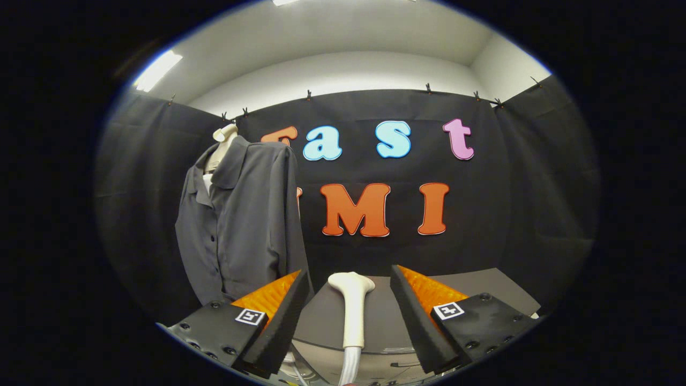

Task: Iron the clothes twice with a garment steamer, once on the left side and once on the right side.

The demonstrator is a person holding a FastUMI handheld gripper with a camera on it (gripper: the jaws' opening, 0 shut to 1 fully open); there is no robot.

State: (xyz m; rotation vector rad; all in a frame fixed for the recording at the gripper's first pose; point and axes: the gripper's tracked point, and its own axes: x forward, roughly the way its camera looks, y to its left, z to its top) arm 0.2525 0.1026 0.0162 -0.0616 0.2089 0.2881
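No readable words, brands or numbers are found on the things themselves. A small square black-and-white marker (250, 316) is fixed on the left finger of the gripper (349, 313), and a matching one (448, 310) on the right finger; their patterns cannot be read as letters or figures.

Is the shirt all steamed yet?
Not yet, by the look of it. The claw is open, with the white steamer handle between its fingers, ungrasped. The grey shirt hangs on its mannequin beyond the left finger. Grabbing the steamer and both passes remain.
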